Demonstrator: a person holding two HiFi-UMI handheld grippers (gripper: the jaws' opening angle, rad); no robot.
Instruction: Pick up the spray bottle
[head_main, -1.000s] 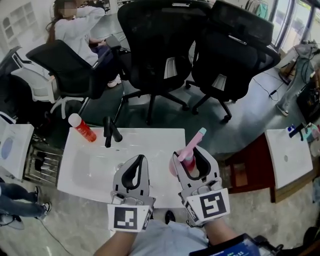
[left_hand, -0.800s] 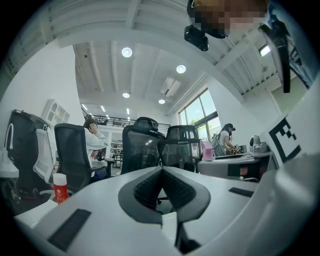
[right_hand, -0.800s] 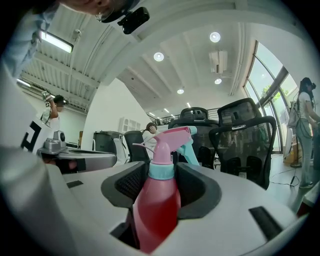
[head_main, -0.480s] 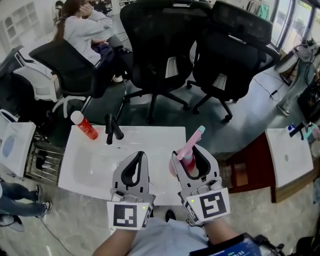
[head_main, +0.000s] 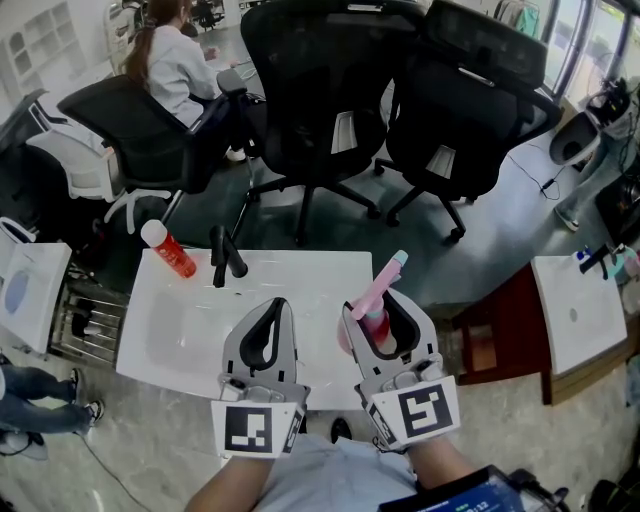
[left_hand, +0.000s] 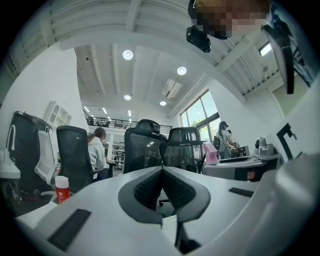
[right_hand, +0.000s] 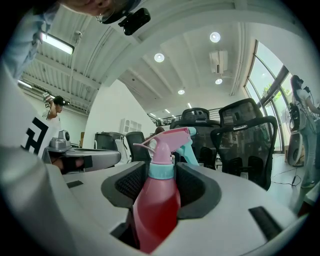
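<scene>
A spray bottle (head_main: 384, 282) with a red-pink body, pink trigger head and teal nozzle stands upright between the jaws of my right gripper (head_main: 373, 306), which is shut on it. In the right gripper view the black pads press on both sides of the bottle (right_hand: 156, 205) just below its teal collar, and my right gripper (right_hand: 162, 176) points level. My left gripper (head_main: 279, 304) hovers beside it to the left over the white basin top (head_main: 170, 345). Its jaws (left_hand: 161, 171) are shut with nothing between them.
A red bottle with a white cap (head_main: 166, 250) lies at the basin's far left corner, next to a black faucet (head_main: 222, 262). Two black office chairs (head_main: 318, 90) stand beyond. A seated person (head_main: 180, 65) is at the far left. A white side table (head_main: 580, 310) is on the right.
Both grippers and the spray bottle have stayed put. The seated person at the far left has turned away toward the back.
</scene>
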